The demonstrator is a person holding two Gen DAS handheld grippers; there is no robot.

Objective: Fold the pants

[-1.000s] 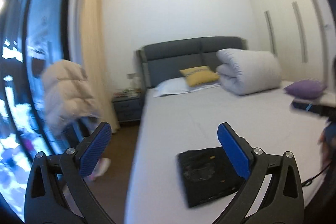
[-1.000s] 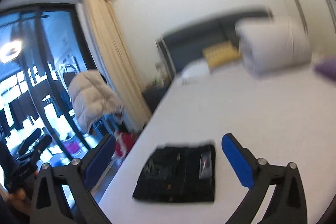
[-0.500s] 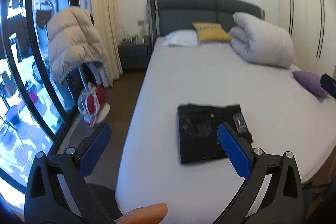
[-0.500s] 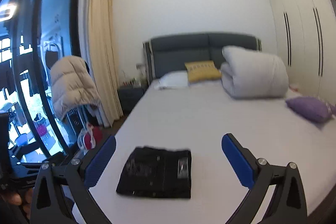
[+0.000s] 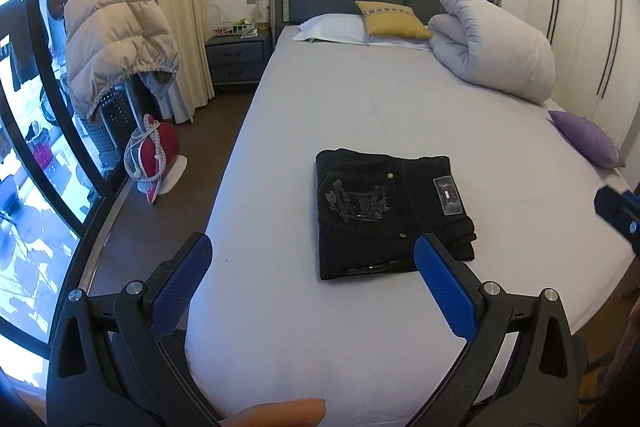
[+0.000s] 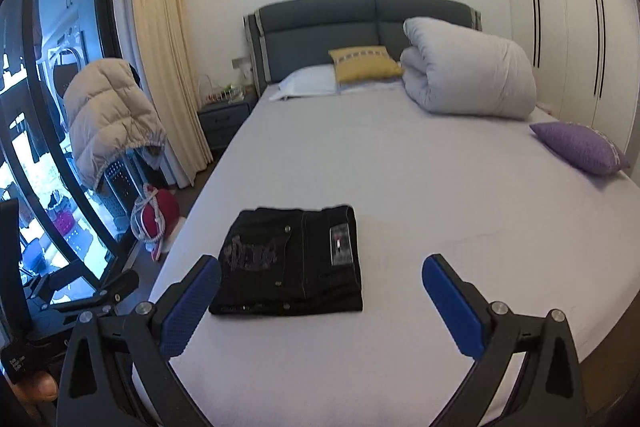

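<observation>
pants sit folded on the bed, just ahead of both my grippers, nearer my left gripper. right gripper and left both wide open, holding nothing.

The pants lie on the bed near its foot. Pillows sit at 12 o'clock, a rolled duvet at 1, a cushion at 3.
</observation>
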